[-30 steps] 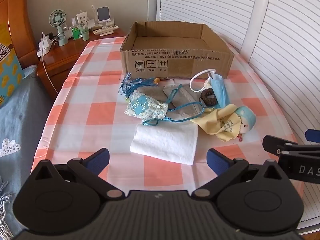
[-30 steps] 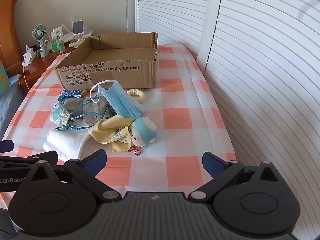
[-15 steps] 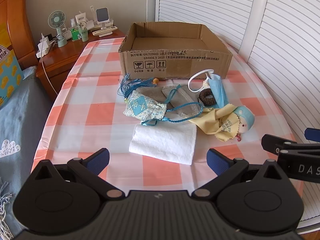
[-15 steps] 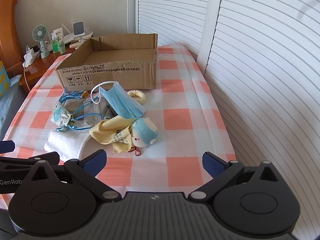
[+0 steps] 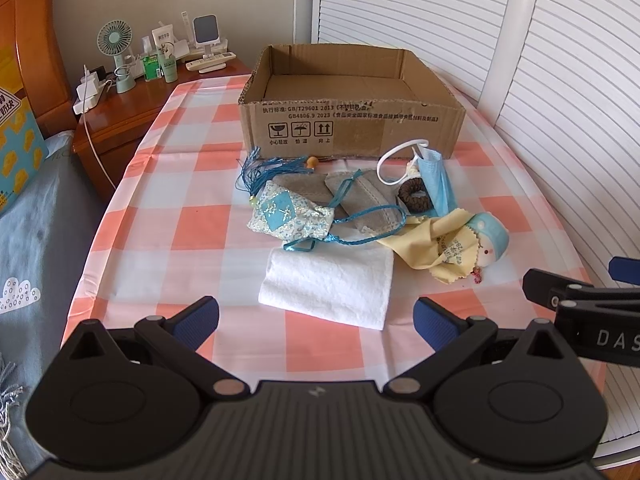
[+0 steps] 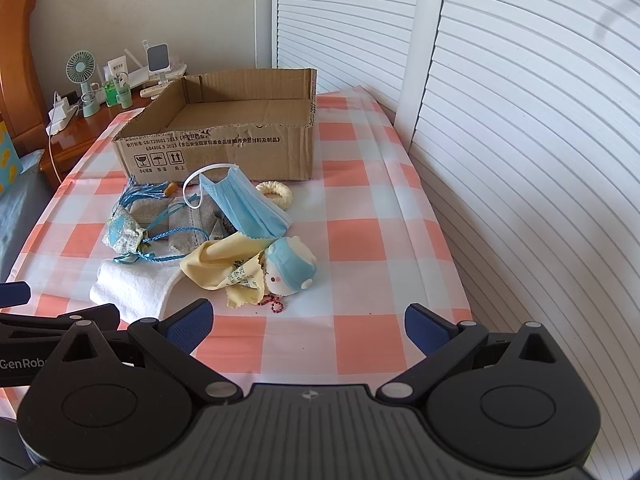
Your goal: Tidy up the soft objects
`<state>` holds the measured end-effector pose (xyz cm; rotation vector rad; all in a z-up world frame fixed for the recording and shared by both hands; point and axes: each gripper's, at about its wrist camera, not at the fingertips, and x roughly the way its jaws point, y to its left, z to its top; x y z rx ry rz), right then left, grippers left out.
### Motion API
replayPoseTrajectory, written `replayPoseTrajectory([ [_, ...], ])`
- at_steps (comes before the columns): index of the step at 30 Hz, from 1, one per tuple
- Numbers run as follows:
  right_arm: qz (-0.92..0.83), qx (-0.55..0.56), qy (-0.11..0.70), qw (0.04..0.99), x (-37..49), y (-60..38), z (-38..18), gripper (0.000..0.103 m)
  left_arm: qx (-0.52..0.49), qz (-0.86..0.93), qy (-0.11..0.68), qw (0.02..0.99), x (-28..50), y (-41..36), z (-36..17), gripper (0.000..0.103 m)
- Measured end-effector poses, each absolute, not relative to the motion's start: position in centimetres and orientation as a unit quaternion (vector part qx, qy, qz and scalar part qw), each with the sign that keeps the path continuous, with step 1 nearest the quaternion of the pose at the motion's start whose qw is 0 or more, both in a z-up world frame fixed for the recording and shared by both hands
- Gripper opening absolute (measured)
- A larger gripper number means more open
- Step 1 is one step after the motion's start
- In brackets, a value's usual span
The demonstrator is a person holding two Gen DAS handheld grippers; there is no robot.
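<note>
A pile of soft things lies on the checked tablecloth (image 5: 192, 224) in front of an open cardboard box (image 5: 352, 128) (image 6: 224, 148). It holds a folded white towel (image 5: 332, 284) (image 6: 132, 288), a blue patterned pouch (image 5: 288, 216) with cord, a grey cloth (image 5: 360, 196), a blue face mask (image 5: 434, 184) (image 6: 244, 204), a brown hair tie (image 5: 414, 196), a cream hair tie (image 6: 274, 192), a yellow cloth (image 5: 436, 240) (image 6: 224, 260) and a blue-capped doll (image 5: 490, 240) (image 6: 290, 268). My left gripper (image 5: 316, 318) is open and empty just short of the towel. My right gripper (image 6: 306, 326) is open and empty near the doll.
A wooden nightstand (image 5: 132, 96) at the back left carries a small fan (image 5: 116, 52), bottles and chargers. White louvred doors (image 6: 520, 120) run along the table's right side. A bed with a grey cover (image 5: 36, 240) lies to the left.
Both grippers have drawn back and risen slightly; the pile and box sit a little lower in the views. Nothing on the table has moved.
</note>
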<state>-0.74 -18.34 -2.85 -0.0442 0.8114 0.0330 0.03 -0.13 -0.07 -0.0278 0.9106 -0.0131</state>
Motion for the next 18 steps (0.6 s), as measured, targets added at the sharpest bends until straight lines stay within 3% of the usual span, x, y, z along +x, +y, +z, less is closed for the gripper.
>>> replayPoseTrajectory([
  [18,0.016,-0.019,0.391,0.920,-0.92,-18.37,-2.64,0.103,-0.013,-0.007,0.437,0.899,-0.15,-0.06,0.20,0.103],
])
